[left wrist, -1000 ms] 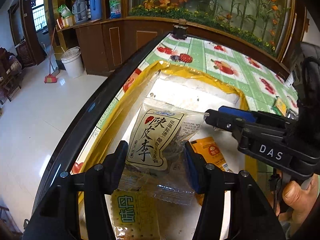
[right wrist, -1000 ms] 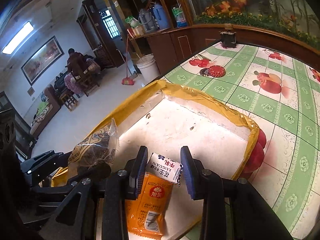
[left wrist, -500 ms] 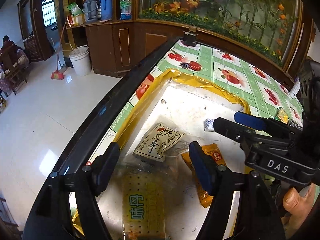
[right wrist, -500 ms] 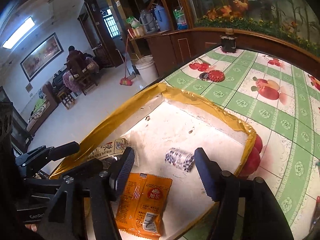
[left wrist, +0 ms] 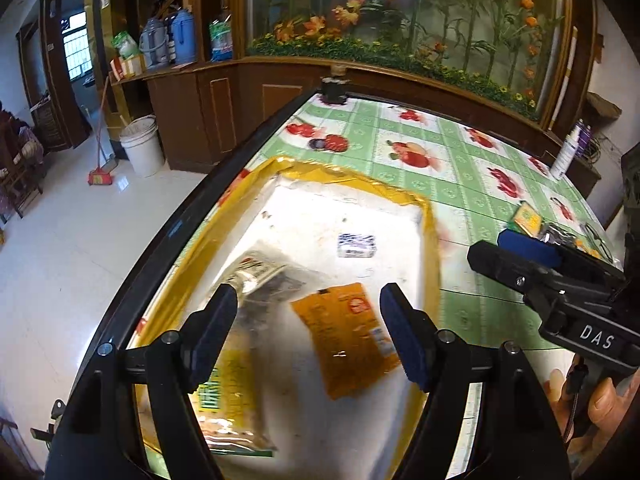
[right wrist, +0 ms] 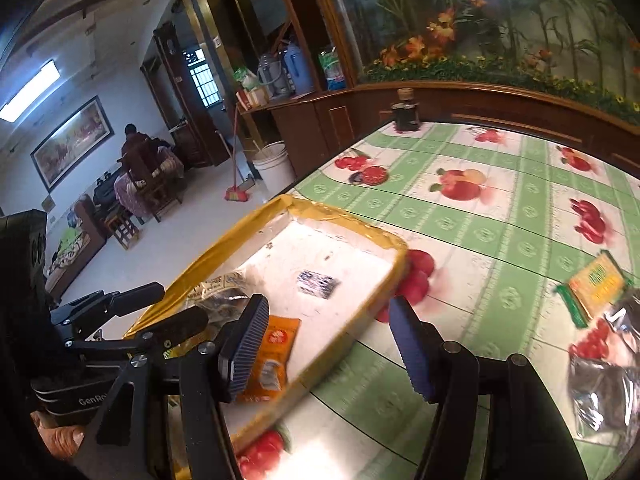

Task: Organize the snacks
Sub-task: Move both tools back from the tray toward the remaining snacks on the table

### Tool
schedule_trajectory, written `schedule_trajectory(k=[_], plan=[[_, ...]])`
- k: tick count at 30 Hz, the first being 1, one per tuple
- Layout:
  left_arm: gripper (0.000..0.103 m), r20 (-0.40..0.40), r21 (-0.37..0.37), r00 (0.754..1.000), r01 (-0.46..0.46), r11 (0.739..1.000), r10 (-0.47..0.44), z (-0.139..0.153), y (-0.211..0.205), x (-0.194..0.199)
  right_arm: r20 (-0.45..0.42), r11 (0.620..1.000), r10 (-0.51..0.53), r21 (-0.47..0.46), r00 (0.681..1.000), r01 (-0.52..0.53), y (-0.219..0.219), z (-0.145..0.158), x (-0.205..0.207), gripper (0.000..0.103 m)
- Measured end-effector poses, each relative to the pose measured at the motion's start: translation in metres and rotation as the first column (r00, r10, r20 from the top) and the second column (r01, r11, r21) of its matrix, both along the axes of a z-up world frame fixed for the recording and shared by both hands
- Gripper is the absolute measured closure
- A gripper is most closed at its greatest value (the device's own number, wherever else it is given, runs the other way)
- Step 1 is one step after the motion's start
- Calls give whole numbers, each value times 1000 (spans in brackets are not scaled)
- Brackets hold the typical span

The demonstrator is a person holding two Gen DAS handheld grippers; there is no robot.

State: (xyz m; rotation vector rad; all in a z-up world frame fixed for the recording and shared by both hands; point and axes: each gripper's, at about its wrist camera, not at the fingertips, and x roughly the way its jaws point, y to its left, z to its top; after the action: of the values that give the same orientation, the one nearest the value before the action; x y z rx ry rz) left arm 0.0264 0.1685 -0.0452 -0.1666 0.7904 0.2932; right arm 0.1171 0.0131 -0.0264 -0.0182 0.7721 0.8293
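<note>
Left gripper (left wrist: 306,332): jaws just opened, empty; the plum packet (left wrist: 260,274) it held a second ago now lies in the yellow-rimmed tray (left wrist: 352,178). Right gripper (right wrist: 328,344): jaws likewise just parted, empty; its small blue-and-white packet (right wrist: 316,283) dropped mid-tray, beyond the orange sachet (left wrist: 346,338). Green-edged packet (right wrist: 596,286) remains outside, on the tablecloth (right wrist: 500,216).

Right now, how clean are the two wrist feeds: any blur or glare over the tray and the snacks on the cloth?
Left wrist view: motion blur smears the orange packet and the yellow-green cracker packet; the white tray floor is washed out by glare. Right wrist view: the tray's yellow rim and the loose snacks at the right edge are blurred. Both are fisheye-bent at the edges.
</note>
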Motion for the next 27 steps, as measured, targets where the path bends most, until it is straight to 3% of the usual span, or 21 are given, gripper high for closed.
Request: schedule_trajectory(k=[7, 14, 22, 27], plan=[[29, -3, -24, 994, 112, 993, -112, 1, -47, 18, -27, 994, -107, -6, 994, 107, -69, -8, -4, 38], [29, -22, -11, 967, 254, 967, -254, -8, -107, 38, -25, 971, -241, -2, 970, 241, -153, -10, -3, 38], [29, -41, -7, 914, 404, 915, -404, -16, -172, 61, -35, 935, -353, -54, 935, 351, -228, -30, -4, 38], [30, -60, 2, 856, 514, 858, -513, -25, -209, 80, -46, 919, -392, -70, 919, 389, -250, -38, -1, 38]])
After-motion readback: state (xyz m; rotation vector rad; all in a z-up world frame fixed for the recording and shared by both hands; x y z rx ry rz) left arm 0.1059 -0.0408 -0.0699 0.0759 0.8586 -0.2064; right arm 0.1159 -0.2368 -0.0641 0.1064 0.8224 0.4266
